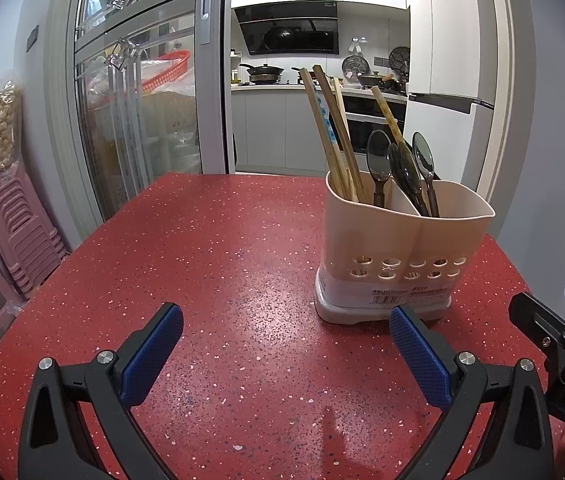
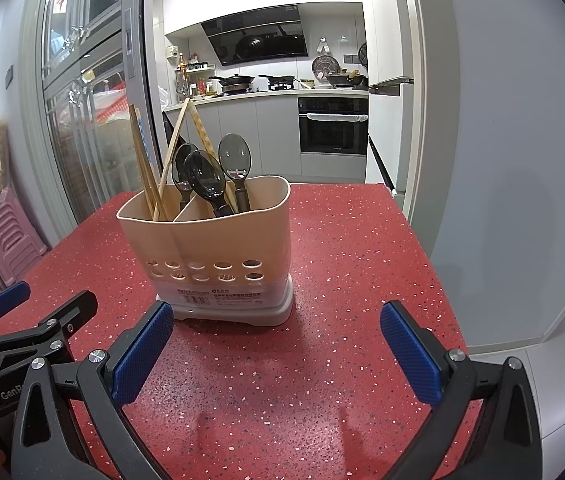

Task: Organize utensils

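Beige utensil holder [image 1: 406, 240] stands upright on red speckled table [image 1: 210, 264], far of both tongs. Chopsticks [image 1: 332, 136] in left compartment, dark spoons [image 1: 402, 168] right. Left gripper [image 1: 286, 356] and right gripper [image 2: 276, 356] spread wide, empty.

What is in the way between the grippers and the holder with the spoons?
Nothing visible. Only bare red table lies between the open left gripper and the holder, and between the open right gripper and the holder. The spoons and chopsticks already stand inside it.
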Demonstrator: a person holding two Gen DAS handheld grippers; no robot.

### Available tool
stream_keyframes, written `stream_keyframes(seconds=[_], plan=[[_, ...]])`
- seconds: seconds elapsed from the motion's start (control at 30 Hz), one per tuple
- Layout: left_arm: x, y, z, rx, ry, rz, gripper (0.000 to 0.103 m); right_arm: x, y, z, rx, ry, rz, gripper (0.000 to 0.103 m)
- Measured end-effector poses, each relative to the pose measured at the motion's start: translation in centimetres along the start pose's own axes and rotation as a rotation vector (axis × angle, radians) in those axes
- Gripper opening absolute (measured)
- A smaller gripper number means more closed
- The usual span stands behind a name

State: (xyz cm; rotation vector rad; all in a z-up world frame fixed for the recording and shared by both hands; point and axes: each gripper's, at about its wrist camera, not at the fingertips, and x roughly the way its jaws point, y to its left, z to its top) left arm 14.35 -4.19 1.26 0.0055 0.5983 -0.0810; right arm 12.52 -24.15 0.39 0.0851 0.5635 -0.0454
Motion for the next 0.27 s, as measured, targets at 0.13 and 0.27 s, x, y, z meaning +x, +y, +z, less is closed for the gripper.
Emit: stream_keyframes(seconds=[0.13,0.27], plan=[[-0.12,0.20,0.08,-0.005,-0.011,-0.007,0.103,0.01,-0.06,0.02,0.000,-0.001,0.000,0.103],[-0.22,0.33,0.17,-0.008,-0.015,-0.008,0.103,-0.01,0.00,0.01,0.000,0.000,0.000,0.103]])
